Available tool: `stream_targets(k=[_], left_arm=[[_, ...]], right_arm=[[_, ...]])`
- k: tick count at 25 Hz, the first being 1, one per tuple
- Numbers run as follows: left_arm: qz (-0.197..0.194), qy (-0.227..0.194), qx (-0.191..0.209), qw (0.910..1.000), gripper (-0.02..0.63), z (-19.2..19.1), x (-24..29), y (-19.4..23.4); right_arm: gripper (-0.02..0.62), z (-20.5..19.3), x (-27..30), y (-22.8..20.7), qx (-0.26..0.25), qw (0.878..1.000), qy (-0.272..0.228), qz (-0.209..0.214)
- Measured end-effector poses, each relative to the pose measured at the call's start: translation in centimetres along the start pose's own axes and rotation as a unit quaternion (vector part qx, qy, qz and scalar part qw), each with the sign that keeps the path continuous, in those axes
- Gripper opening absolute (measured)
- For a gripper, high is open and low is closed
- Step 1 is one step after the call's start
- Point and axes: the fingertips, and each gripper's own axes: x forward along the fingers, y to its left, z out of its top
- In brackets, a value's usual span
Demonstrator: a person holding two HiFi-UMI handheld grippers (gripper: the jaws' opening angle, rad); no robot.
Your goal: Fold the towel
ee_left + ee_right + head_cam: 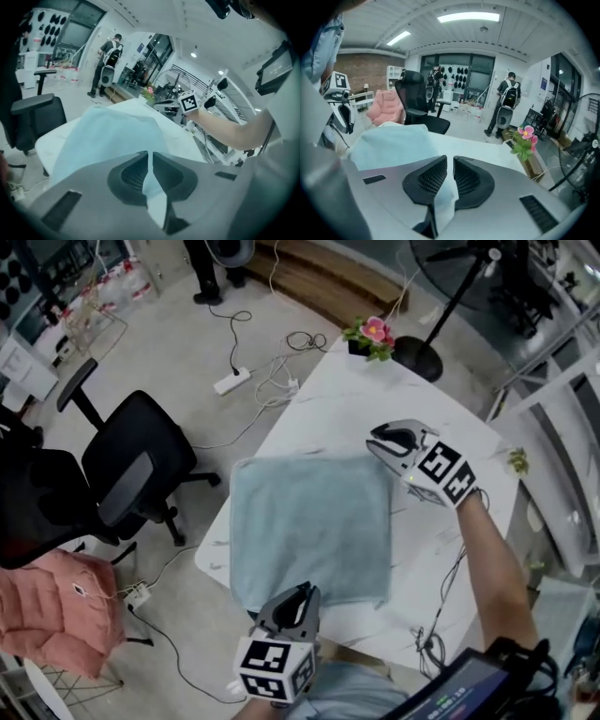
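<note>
A light blue-green rectangular cloth towel (309,521) lies spread on the white marble-patterned desk (328,390), with a small pot of pink flowers (373,334) at the desk's far corner and a black office chair (141,465) on the floor to the left. The left gripper (305,594) is at the towel's near edge, and in the left gripper view its jaws are drawn close together, pinching a fold of the towel (151,180). The right gripper (384,442) is at the towel's far right corner, its jaws likewise nipped on a strip of the towel (446,187).
</note>
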Motion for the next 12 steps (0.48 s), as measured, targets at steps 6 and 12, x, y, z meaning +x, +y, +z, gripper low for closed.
stream_targets(k=[6,12], left_arm=[[-0.063,0.085,0.056,0.9928,0.028,-2.5,8.2,-6.3],[-0.057,0.214,0.157,0.9625,0.014,-7.6,12.8,-7.1]], right_arm=[[0.037,-6.3,2.4,4.6,-0.055,0.993,0.057,0.091],[0.018,-8.3,4.3,3.0,-0.081,0.991,0.075,0.069]])
